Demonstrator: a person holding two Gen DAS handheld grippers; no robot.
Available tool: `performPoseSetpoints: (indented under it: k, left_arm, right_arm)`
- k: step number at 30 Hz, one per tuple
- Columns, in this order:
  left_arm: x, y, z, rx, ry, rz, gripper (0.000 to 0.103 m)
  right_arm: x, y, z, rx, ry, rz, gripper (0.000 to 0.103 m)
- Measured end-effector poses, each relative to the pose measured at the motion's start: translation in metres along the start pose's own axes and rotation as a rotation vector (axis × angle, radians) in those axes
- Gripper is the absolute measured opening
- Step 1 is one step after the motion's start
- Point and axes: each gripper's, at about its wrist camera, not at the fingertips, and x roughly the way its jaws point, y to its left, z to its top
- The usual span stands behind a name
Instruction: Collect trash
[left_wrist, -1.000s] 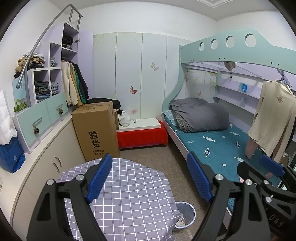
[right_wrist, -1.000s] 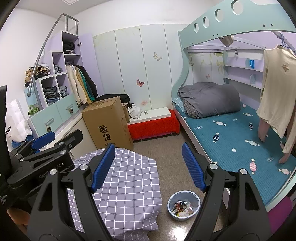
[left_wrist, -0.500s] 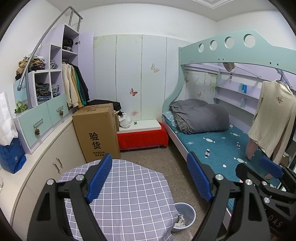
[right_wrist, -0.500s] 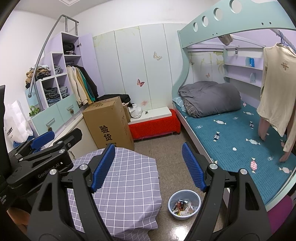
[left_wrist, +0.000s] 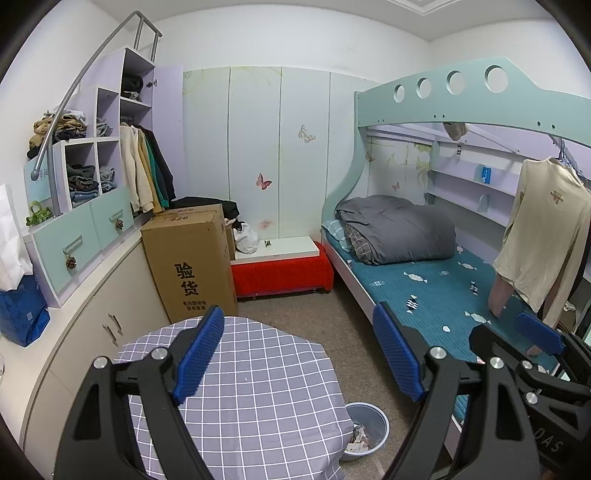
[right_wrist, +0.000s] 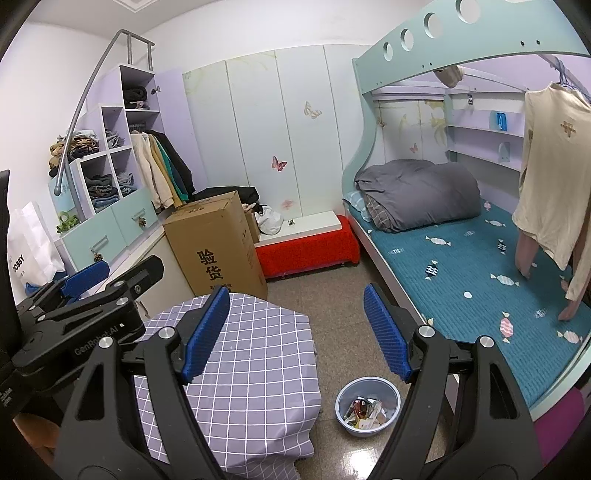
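A: What do the two tongs hold?

B: Nothing. The left tongs (left_wrist: 299, 354) stand wide open, blue pads apart, above the counter (left_wrist: 258, 398), which is draped in a grey checked cloth. The right tongs (right_wrist: 297, 332) are likewise wide open and empty, spanning the counter's right edge and the bare floor (right_wrist: 332, 295).

A: Where is the trash?

B: In the light blue bin (right_wrist: 367, 406) on the floor, just beside the counter's right edge and near the bed (right_wrist: 461, 266). Wrappers and paper scraps (right_wrist: 364, 408) lie inside. In the left view the bin (left_wrist: 369, 424) is partly hidden behind the cloth.

A: Other items?

B: A cardboard box (left_wrist: 190, 258) stands beyond the counter's far edge, well apart from the bin.
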Motion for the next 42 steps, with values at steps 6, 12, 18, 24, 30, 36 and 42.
performPoseSetpoints:
  k: [6, 12, 18, 24, 30, 36, 42]
  left_arm:
    - [0.0, 0.0, 0.0, 0.0, 0.0, -0.002, 0.081]
    - [0.005, 0.0, -0.001, 0.001, 0.003, -0.006, 0.081]
    - [0.007, 0.0, -0.002, 0.002, 0.005, -0.007, 0.081]
    - [0.008, -0.002, -0.002, 0.002, 0.005, -0.006, 0.081]
    - [0.009, -0.002, -0.002, 0.0, 0.006, -0.007, 0.081]
    - [0.014, -0.007, -0.005, -0.002, 0.01, -0.005, 0.081]
    - [0.016, -0.007, -0.006, -0.001, 0.013, -0.006, 0.081]
  right_arm:
    - [0.001, 0.001, -0.001, -0.001, 0.001, -0.001, 0.075]
    - [0.003, 0.001, -0.001, 0.0, 0.004, -0.003, 0.075]
    - [0.003, 0.001, -0.001, 0.0, 0.004, -0.002, 0.075]
    - [0.003, 0.001, -0.001, -0.002, 0.005, -0.002, 0.075]
    - [0.005, -0.002, -0.003, -0.001, 0.009, -0.002, 0.075]
    - [0.007, -0.006, -0.005, 0.001, 0.017, -0.002, 0.076]
    - [0.007, -0.007, -0.005, 0.001, 0.019, -0.001, 0.076]
